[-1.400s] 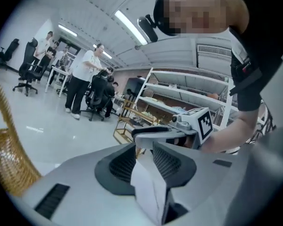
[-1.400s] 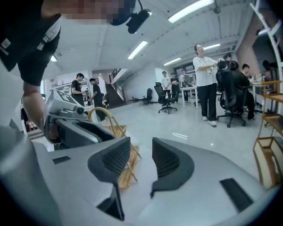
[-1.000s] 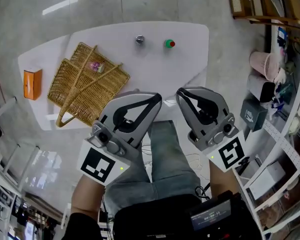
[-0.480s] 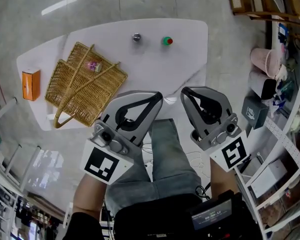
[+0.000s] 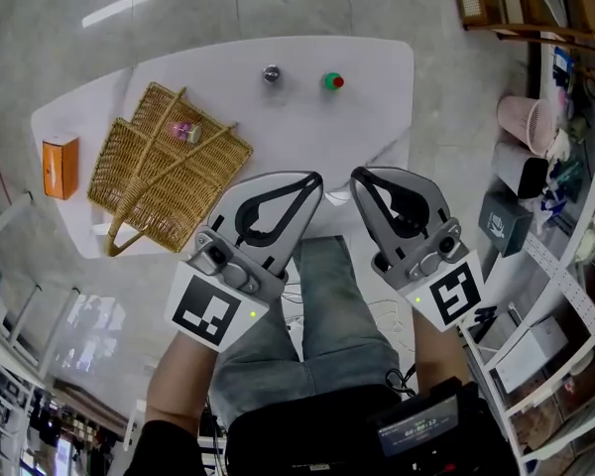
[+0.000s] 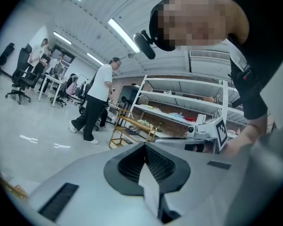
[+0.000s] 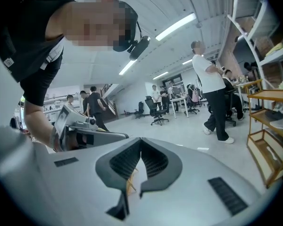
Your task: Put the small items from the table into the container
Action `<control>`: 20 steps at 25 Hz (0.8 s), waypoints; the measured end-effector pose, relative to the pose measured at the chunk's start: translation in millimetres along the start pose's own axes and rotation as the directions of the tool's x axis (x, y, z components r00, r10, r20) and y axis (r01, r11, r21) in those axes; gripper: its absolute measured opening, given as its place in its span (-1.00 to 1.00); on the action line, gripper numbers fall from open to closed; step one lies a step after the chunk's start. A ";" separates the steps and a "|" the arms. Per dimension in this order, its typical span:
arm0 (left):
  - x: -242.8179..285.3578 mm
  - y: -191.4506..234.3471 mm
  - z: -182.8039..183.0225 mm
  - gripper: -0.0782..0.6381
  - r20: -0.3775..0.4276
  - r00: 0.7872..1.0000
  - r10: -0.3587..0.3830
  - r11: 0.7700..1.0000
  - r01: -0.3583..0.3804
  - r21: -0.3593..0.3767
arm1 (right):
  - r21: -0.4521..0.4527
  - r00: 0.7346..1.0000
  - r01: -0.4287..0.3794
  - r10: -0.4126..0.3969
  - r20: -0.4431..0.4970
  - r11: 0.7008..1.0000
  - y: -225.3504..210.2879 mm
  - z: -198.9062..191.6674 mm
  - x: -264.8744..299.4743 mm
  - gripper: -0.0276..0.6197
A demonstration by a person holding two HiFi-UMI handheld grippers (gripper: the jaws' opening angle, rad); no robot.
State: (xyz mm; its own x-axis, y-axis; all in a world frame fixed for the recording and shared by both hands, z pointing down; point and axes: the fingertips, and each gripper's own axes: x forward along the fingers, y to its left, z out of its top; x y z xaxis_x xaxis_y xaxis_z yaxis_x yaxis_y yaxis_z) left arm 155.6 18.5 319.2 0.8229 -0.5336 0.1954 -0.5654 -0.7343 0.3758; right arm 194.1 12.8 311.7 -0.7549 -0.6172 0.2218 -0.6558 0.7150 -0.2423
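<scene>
A smooth, faintly glossy white table (image 5: pixel 349 139) carries a rough tan woven-wicker basket (image 5: pixel 164 172), a matt orange box (image 5: pixel 60 167), a shiny small round metal piece (image 5: pixel 271 72) and a glossy green plastic piece (image 5: pixel 332 80).

Head view looks steeply down on table (image 5: pixel 307 137), left gripper (image 5: pixel 313 179) and right gripper (image 5: pixel 358 175); each gripper view faces along its jaws.

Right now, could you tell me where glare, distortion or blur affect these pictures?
Head view: strip-light reflections glare on the glossy grey floor, and the white table's edges bow. Left gripper view: black corners ring the image; a long ceiling strip light blows out. Right gripper view: same round vignette.
</scene>
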 end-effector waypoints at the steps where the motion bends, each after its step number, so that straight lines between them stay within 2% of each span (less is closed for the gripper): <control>1: -0.3 1.1 -0.5 -0.77 0.000 1.000 0.002 1.000 -0.002 -0.004 | 0.000 1.000 -0.001 0.001 -0.005 1.000 0.0 -2.0 1.0 -0.88; 11: -3.9 -7.4 -6.9 -0.77 -0.020 1.000 0.002 1.000 -0.002 -0.001 | 0.012 1.000 0.004 -0.004 -0.022 1.000 -2.9 -11.2 -4.8 -0.88; 20: 9.4 1.2 -44.1 -0.77 -0.092 0.996 0.018 0.998 -0.024 -0.066 | 0.012 0.995 0.025 -0.024 -0.100 1.000 -28.4 -53.0 7.1 -0.87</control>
State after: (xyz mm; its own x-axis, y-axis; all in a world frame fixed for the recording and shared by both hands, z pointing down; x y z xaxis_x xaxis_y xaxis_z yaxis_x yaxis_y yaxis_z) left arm 165.2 31.2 361.4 0.8143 -0.5059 0.2845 -0.5800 -0.6921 0.4296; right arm 207.9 5.6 370.2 -0.7345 -0.5981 0.3206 -0.6745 0.6954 -0.2481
